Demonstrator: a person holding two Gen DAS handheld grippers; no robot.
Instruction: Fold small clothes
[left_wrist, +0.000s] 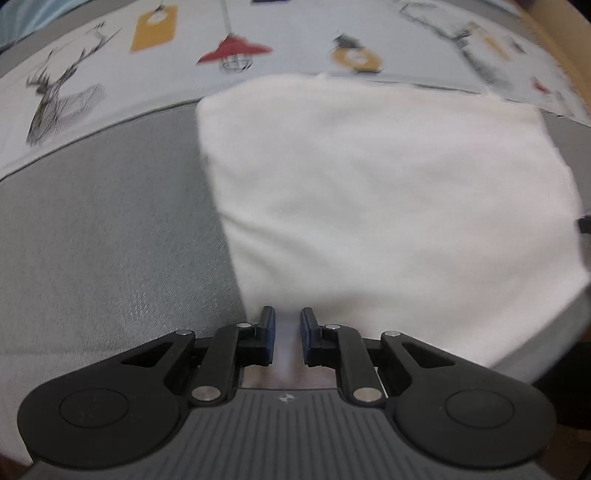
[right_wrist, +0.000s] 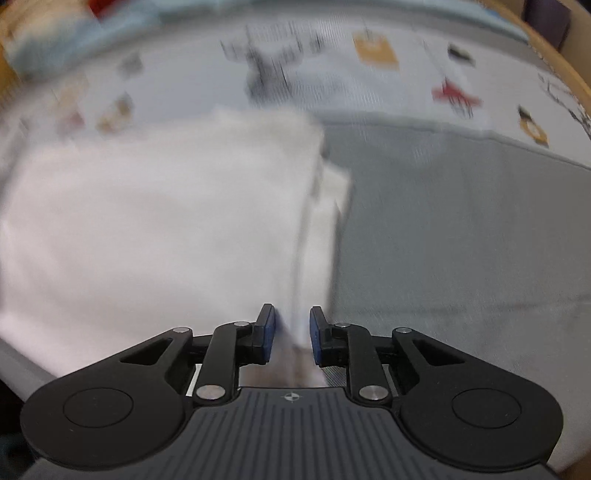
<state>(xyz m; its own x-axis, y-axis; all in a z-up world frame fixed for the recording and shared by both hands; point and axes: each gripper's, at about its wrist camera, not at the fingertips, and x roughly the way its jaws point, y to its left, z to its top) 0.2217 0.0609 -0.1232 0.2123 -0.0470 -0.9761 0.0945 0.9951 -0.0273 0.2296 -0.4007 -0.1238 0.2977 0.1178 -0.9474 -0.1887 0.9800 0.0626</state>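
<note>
Lighting: soft, even, indoor; shadows faint. Motion blur: heavy across the right wrist view, milder toward the left view's edges. Fisheye bending at all frame borders.

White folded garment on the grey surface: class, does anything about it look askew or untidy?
Yes. In the right wrist view, the white folded cloth garment has a lower layer jutting out past its right edge onto the grey fabric surface, so the edges are not aligned. Motion blur hides finer detail.
</note>
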